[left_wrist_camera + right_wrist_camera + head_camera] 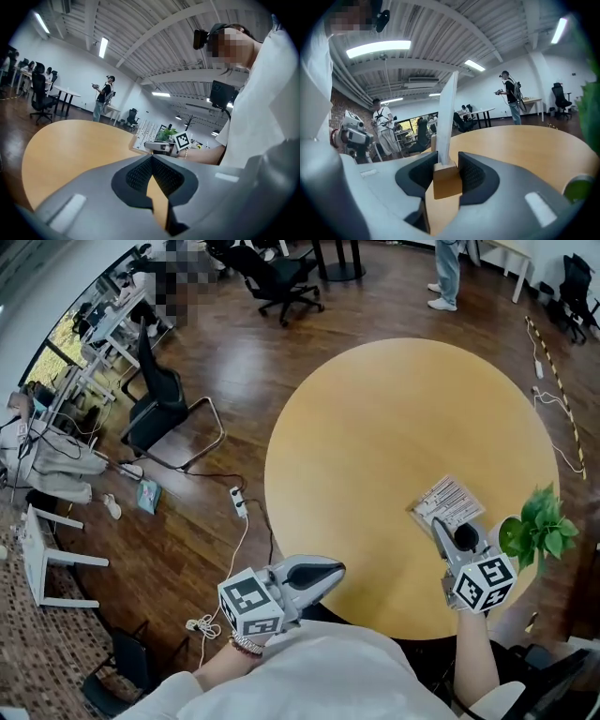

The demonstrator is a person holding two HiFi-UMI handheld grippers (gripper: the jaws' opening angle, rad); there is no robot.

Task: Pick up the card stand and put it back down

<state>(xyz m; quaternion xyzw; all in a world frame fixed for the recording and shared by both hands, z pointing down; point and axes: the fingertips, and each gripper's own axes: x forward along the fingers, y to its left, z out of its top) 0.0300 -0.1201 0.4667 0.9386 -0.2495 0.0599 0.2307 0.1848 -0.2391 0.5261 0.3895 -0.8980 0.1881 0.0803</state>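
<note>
My right tool (439, 532) is closed on the card stand (448, 502). In the right gripper view the two dark pads of that tool (447, 177) press on either side of the stand's wooden block (447, 180), so the jaws are only as far apart as the block is wide. The white card (449, 117) rises upright from the slot in the block, edge-on to the camera. From my head camera the stand shows over the round table (375, 418), toward 5 o'clock from the table's middle, with the printed face of the card turned up toward me. It is held above the tabletop rather than resting on it. A leafy green plant (539, 531) sits just beside my right tool, at about 4 o'clock on the table's rim. My left tool (333, 570) hovers at the table's edge near 7 o'clock, well apart from the stand. In the left gripper view its jaws (152, 159) meet at the tips with nothing between them, and only the bare tabletop shows through the gap behind. That view also shows my right tool (159, 147) across the table. A black office chair (164, 413) stands on the wooden floor out toward 9 o'clock.
</note>
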